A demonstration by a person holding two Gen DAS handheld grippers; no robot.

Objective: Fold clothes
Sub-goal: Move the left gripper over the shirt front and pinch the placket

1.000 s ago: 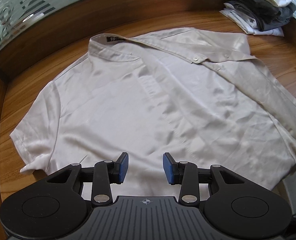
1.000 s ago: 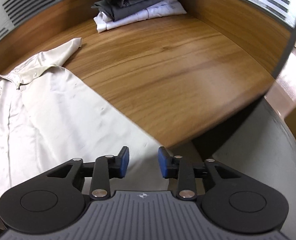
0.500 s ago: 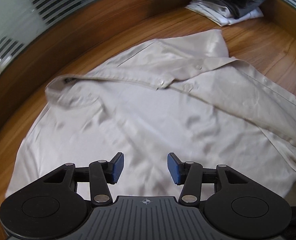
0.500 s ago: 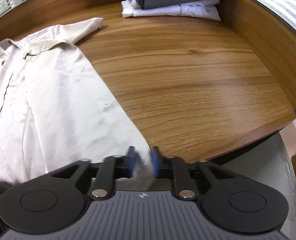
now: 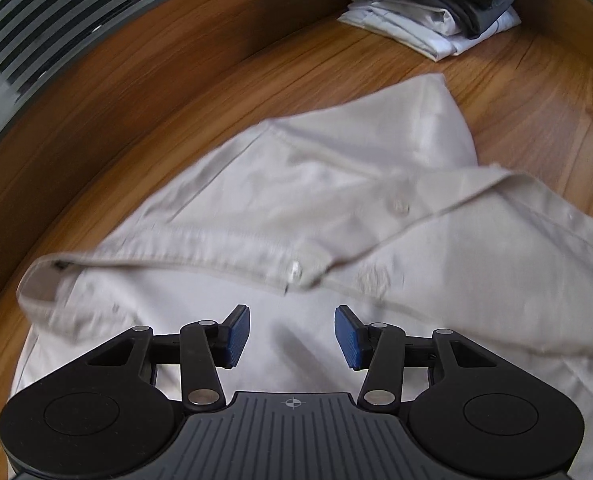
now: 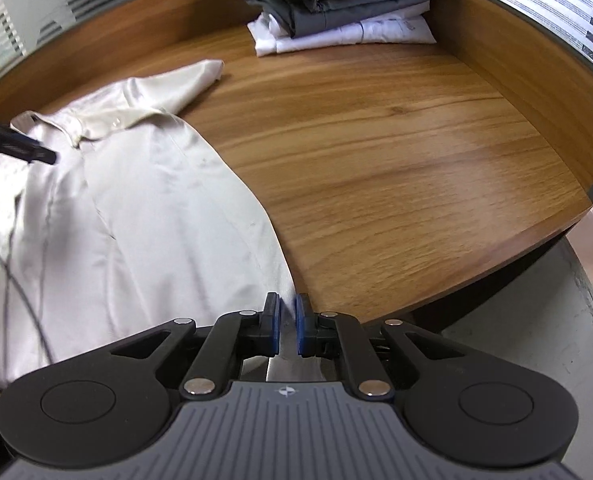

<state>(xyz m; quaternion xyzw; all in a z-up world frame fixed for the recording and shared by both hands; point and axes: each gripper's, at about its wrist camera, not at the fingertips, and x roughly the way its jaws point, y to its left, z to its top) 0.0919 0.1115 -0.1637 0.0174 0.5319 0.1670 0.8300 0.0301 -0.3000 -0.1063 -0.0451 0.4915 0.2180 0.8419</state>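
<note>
the shirt point(image 5: 280, 216) is lying spread on the table point(image 6: 396, 152), its long axis running from the collar point(image 5: 44, 280) at the far left toward the hem at the near right edge, where it is hanging a little over the table's lip. the right gripper point(image 6: 287, 326) is closing on that near hem corner, its blue pads nearly together with a thin fold of cloth between them and looking pinched. the left gripper point(image 5: 292, 336) is hovering over the chest of the shirt, fingers apart with nothing between them, and the collar and button placket are lying just beyond the tips, slightly to the far left. so the left hand is the nearer one to the collar end and the right hand is already holding the hem end. the next move probably depends on the left reaching forward to the collar or shoulder, so both ends can be lifted along that axis. a stack point(image 6: 336, 16) of folded clothes is sitting well apart at the far right.
</note>
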